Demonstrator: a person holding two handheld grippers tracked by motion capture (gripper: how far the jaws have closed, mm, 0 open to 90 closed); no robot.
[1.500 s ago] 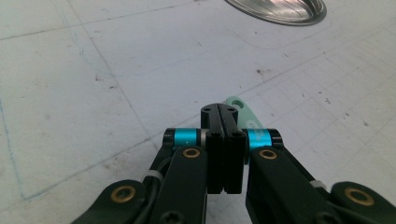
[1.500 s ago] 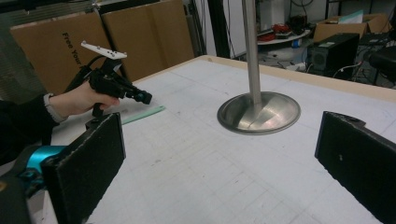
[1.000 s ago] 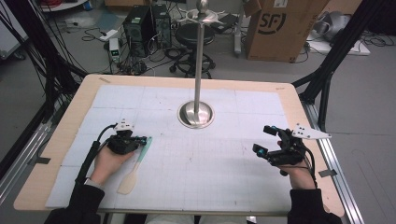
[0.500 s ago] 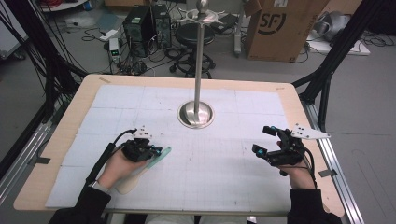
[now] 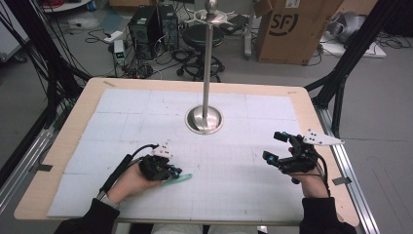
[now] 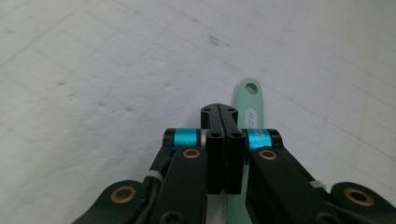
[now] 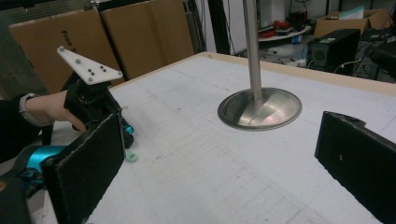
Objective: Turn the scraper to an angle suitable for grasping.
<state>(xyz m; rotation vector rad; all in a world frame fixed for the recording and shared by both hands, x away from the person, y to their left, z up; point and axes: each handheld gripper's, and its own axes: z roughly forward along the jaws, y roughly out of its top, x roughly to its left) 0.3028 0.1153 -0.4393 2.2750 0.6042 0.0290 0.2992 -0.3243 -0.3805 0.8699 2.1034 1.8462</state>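
Left claw [image 5: 170, 171] pinched on the mint handle [image 6: 251, 108]; right claw [image 5: 278, 147] wide, idle; lift it level off the worktop [image 5: 146, 112], don't twist

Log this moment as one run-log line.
left gripper: shut on mint-green spatula handle | right gripper: open, empty | metal stand: mid-table, untouched

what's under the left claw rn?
A mint-green handle with a hanging hole sticks out past the shut left claw. The claw covers its other end, so whether it's gripped is unclear.
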